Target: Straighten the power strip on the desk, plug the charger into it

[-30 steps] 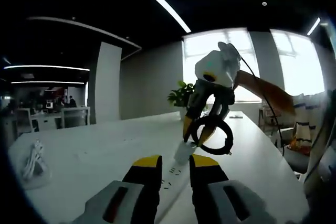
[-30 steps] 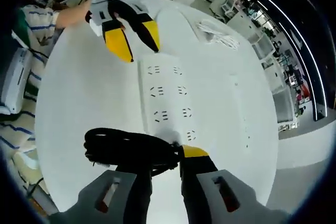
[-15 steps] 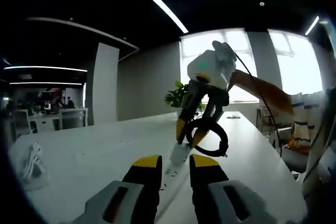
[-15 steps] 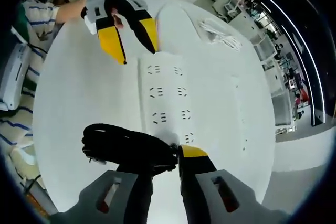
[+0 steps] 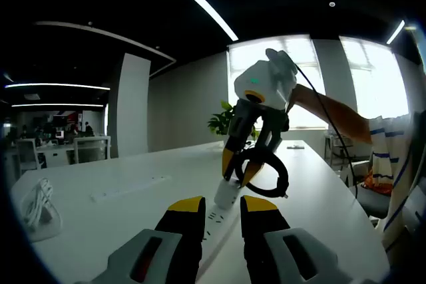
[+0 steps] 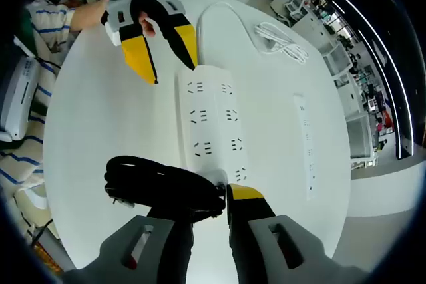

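While the white power strip (image 6: 212, 130) lies lengthwise on the white desk (image 6: 100, 124), the right gripper (image 6: 212, 194) holds a white charger (image 5: 226, 194) with its coiled black cable (image 6: 156, 187) at the strip's near end, jaws closed on it. At the far end, the left gripper (image 6: 163, 54) hovers, jaws slightly parted, holding nothing.

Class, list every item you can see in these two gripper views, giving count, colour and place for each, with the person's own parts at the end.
power strip: one, white, middle of the desk
charger: one, white, at the strip's near end
coiled cable: one, black, at the right gripper
bagged cable: one, white, far desk edge
slim strip: one, white, beside the power strip
desk: one, white
plant: one, green, by the window
left gripper: one, yellow-tipped
right gripper: one, yellow-tipped
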